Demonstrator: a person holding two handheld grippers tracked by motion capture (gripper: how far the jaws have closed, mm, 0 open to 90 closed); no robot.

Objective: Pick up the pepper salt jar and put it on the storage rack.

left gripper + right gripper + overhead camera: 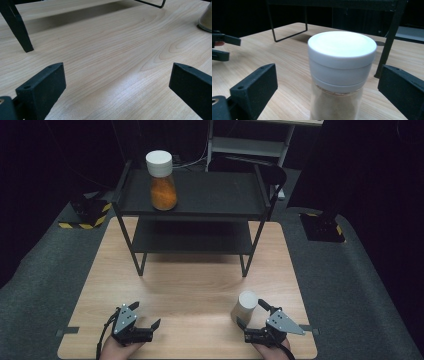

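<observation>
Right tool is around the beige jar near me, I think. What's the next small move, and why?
Probably close the right tool on the beige jar. In the right gripper view the jar stands upright between the open jaws, with a gap on each side, so nothing grips it yet. One jar already sits on the shelf rack, so this one may follow.

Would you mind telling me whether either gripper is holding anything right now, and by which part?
Nothing is held. The right gripper is open, its jaws standing apart on either side of the white-capped spice jar without touching it. The left gripper is open over bare table.
</observation>
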